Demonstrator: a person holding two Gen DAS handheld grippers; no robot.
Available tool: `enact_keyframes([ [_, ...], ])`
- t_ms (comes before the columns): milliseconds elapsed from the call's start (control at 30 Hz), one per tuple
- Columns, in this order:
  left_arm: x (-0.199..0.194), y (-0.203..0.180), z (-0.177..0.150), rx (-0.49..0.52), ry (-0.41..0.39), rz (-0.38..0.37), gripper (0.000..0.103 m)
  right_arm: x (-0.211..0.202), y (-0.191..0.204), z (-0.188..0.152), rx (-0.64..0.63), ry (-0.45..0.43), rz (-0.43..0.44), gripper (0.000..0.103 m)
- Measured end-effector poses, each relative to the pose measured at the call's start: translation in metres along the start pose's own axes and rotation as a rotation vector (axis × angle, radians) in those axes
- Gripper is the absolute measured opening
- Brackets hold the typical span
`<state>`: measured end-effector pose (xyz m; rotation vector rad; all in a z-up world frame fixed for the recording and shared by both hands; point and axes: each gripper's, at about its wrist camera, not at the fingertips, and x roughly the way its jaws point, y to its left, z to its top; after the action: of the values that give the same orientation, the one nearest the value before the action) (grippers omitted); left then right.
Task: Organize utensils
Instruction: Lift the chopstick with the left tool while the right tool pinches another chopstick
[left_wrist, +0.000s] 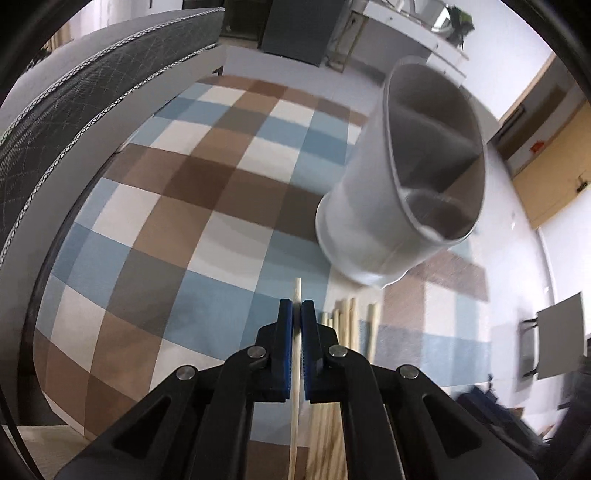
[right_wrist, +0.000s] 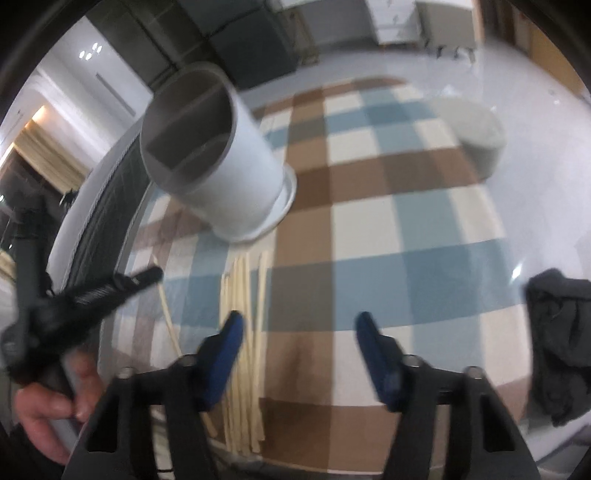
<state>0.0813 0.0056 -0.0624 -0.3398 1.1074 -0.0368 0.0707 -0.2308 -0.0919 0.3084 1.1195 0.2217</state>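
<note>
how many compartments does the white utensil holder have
3 show. Seen through the open top of the white utensil holder in the right wrist view: one wide half and two smaller sections across the divider. Blur may hide others.

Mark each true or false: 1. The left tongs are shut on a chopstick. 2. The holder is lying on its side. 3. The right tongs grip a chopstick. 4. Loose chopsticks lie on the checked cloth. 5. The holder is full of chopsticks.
1. True: the left tongs pinch one chopstick.
2. False: the holder stands upright on its base.
3. False: the right tongs are open and hold nothing.
4. True: loose chopsticks lie together on the checked cloth, in front of the holder.
5. False: its divided inside looks empty.
</note>
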Motion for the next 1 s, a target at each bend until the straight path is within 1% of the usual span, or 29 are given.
enact_keyframes([
  [33, -0.002, 0.000, 0.001, -0.008, 0.002, -0.011, 0.000, 0.005, 0.002, 0.002, -0.007, 0.015, -0.001, 0.045],
  [100, 0.000, 0.002, 0.007, -0.017, -0.001, -0.009, 0.000, 0.020, 0.010, 0.009, -0.031, 0.043, -0.010, 0.043],
  [167, 0.003, -0.005, 0.005, -0.029, -0.008, -0.014, 0.000, 0.035, 0.021, 0.018, -0.073, 0.078, -0.025, 0.035],
  [200, 0.009, 0.002, 0.011, -0.039, -0.009, -0.018, 0.000, 0.042, 0.027, 0.022, -0.096, 0.085, -0.032, 0.031],
  [233, 0.007, 0.003, 0.012, -0.041, -0.012, -0.018, 0.000, 0.049, 0.032, 0.025, -0.116, 0.094, -0.054, 0.032],
  [367, 0.009, 0.013, 0.022, -0.072, -0.012, -0.026, 0.000, 0.071, 0.046, 0.035, -0.173, 0.139, -0.095, 0.028],
  [467, 0.012, 0.020, 0.026, -0.101, -0.006, -0.036, 0.000, 0.079, 0.055, 0.038, -0.197, 0.151, -0.106, 0.028],
  [533, 0.011, 0.024, 0.027, -0.120, -0.007, -0.029, 0.000, 0.085, 0.061, 0.039, -0.227, 0.158, -0.144, 0.028],
  [567, 0.009, 0.025, 0.028, -0.127, -0.020, -0.015, 0.000, 0.090, 0.063, 0.041, -0.233, 0.167, -0.151, 0.027],
  [633, 0.007, 0.028, 0.030, -0.134, -0.033, -0.009, 0.000, 0.099, 0.065, 0.041, -0.243, 0.184, -0.169, 0.021],
  [667, 0.007, 0.029, 0.030, -0.137, -0.032, -0.007, 0.000, 0.102, 0.065, 0.040, -0.246, 0.185, -0.189, 0.020],
  [767, 0.009, 0.033, 0.031, -0.151, -0.029, 0.002, 0.000, 0.103, 0.069, 0.038, -0.265, 0.155, -0.213, 0.018],
  [800, 0.010, 0.033, 0.031, -0.153, -0.023, -0.003, 0.000, 0.102, 0.071, 0.037, -0.274, 0.146, -0.225, 0.011],
  [833, 0.011, 0.033, 0.031, -0.151, -0.019, -0.008, 0.000, 0.103, 0.073, 0.036, -0.285, 0.140, -0.239, 0.006],
  [867, 0.010, 0.032, 0.031, -0.146, -0.022, -0.006, 0.000, 0.104, 0.074, 0.036, -0.294, 0.134, -0.245, 0.006],
  [933, 0.008, 0.029, 0.031, -0.128, -0.030, -0.005, 0.000, 0.101, 0.071, 0.038, -0.272, 0.119, -0.213, 0.005],
  [1000, 0.005, 0.026, 0.031, -0.110, -0.041, -0.007, 0.000, 0.090, 0.064, 0.037, -0.240, 0.070, -0.189, 0.005],
])
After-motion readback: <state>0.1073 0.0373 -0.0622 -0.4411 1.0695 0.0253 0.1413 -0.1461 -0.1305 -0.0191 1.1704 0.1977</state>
